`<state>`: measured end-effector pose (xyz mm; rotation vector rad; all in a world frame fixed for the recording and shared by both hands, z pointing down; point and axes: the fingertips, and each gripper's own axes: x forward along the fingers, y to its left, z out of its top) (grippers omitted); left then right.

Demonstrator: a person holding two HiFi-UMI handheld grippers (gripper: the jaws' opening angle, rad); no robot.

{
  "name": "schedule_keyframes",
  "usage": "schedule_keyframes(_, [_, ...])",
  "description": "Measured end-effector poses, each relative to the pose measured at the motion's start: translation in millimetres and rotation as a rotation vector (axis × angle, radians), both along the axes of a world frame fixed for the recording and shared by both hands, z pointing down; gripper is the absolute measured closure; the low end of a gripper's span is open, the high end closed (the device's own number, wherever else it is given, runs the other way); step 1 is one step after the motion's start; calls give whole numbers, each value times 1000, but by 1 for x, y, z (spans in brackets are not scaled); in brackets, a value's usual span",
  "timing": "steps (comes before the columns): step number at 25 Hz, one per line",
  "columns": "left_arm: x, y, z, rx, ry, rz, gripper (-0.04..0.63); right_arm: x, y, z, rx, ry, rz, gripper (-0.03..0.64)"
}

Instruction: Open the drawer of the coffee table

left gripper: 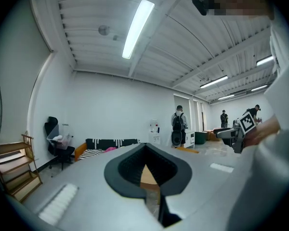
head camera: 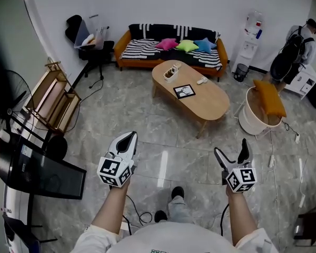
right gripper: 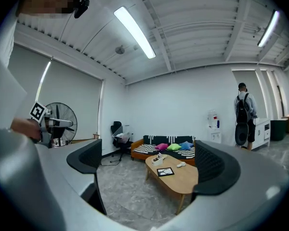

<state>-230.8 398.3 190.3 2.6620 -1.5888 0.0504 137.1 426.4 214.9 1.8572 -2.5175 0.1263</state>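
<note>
— Two grippers up, and neither is anywhere near the table. It sits in the upper middle of the head view, well apart from both.

— Jaws?

— Down at lower left of centre, the left gripper has its jaws pressed together on nothing. Its own view shows the pads meeting, with only a tan sliver showing through a small gap. At lower right, the right gripper is spread wide and empty, and its view frames the table neatly between the two pads.

— And the drawer?

— Can't find it. No front and no handle show from this side in any view. There's just the oval top, the legs, and a few small things on it: a box, a dark frame and a white remote.

— So, progress?

— None, I'd say. Nothing is touched and nothing is pulled. All of it is left: cross the floor, find the drawer front, probably under the top, get a pair of jaws on it and draw it out.

— Which one goes in?

— My guess is the right. It's spread and aimed at the table, while the left would have to part its jaws first.

— Best approach?

— The sofa sits just behind the table at the top of the frame, so the near side looks like the way in.
</note>
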Motion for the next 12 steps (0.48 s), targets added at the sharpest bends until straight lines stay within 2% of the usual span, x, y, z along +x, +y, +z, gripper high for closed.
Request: schedule_keyframes(12, [23,-118,-13,29,-54,-76,597,18,-151,10,22,-20,-95,28])
